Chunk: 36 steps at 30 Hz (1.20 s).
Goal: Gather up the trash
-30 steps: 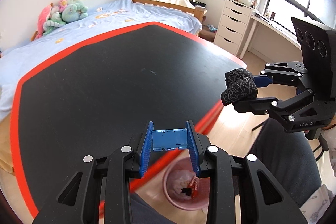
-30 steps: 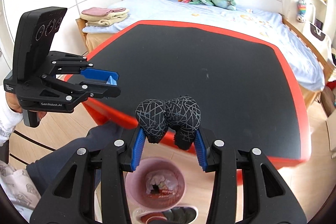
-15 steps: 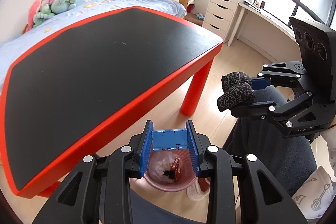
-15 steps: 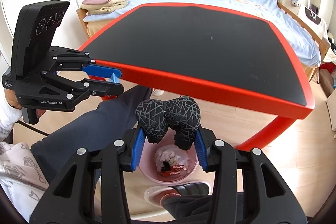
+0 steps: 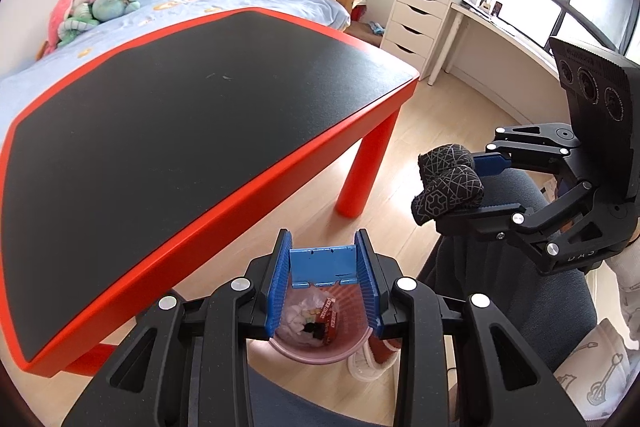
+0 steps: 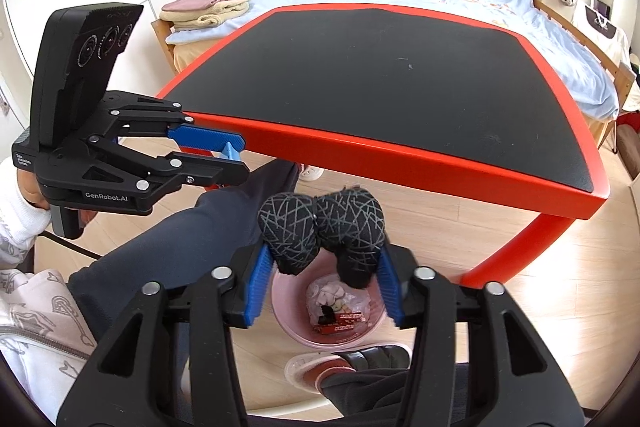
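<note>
Left gripper (image 6: 224, 163): black linkage frame, silver screws, blue ribbed pads, white "GenRobot.AI" lettering, three-lens black housing. Right gripper (image 5: 472, 183): same build, faint "DAS" marking. Person: dark trousers, white patterned sleeves, pink-soled slippers, fingers visible on the left handle.

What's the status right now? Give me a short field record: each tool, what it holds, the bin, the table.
left tool: shut on a small blue plastic piece, held above the bin
right tool: shut on a black bundle with grey line pattern, also above the bin
bin: pink, on the wood floor beside the table, already holds crumpled white scraps and a red wrapper
table: red frame, black top
release: neither item dropped yet
</note>
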Available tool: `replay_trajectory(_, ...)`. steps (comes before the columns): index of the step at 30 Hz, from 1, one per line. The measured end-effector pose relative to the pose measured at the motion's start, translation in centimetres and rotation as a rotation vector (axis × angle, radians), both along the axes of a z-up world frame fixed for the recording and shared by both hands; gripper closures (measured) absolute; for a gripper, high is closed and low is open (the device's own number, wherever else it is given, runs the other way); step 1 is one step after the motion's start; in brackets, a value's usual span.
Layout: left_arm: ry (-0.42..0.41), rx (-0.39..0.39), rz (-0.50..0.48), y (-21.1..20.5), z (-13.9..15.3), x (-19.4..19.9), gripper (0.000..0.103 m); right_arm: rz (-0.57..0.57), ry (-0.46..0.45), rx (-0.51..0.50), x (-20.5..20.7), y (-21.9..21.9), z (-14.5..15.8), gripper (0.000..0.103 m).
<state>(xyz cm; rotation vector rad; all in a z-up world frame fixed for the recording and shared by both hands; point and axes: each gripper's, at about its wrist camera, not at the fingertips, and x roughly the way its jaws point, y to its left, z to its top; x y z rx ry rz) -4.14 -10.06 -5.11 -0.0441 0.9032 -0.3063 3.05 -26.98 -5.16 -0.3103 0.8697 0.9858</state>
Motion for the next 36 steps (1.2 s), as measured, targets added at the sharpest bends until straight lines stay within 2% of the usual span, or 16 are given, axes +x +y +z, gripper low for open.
replay_trajectory(1, -0.001, 0.007, 0.003, 0.0, -0.1, 0.0, 0.063, -0.004, 0.006, 0.004, 0.2, -0.1, -0.1, 0.041)
replay_trajectory(2, -0.002, 0.011, 0.011, 0.1, -0.2, 0.1, 0.044, -0.011, 0.004, 0.004, 0.2, -0.1, -0.1, 0.028)
replay_trajectory(3, -0.005, 0.004, 0.019, 0.4, -0.2, 0.1, 0.026, -0.019, 0.002, 0.005, 0.3, -0.2, -0.2, 0.022)
replay_trajectory(5, -0.015, -0.013, 0.039, 0.7, -0.2, 0.1, 0.015, -0.04, 0.013, 0.013, 0.5, -0.4, -0.3, 0.011)
replay_trajectory(11, -0.002, -0.019, 0.076, 1.4, -0.2, -0.1, 0.008, -0.076, 0.028, 0.006, 0.6, -0.3, -0.8, 0.005)
replay_trajectory(25, -0.021, -0.029, 0.119, 2.4, 0.7, -0.6, 0.008, -0.125, 0.045, -0.003, 0.8, 0.2, -0.6, 0.003)
replay_trajectory(31, -0.047, -0.007, 0.164, 3.9, 1.8, -0.4, 0.008, -0.153, 0.022, 0.018, 2.0, 0.6, 1.0, 0.003)
replay_trajectory(36, -0.075, 0.005, 0.237, 6.3, 3.2, 0.2, 0.008, -0.176, -0.035, 0.044, 3.7, 1.6, 3.3, 0.003)
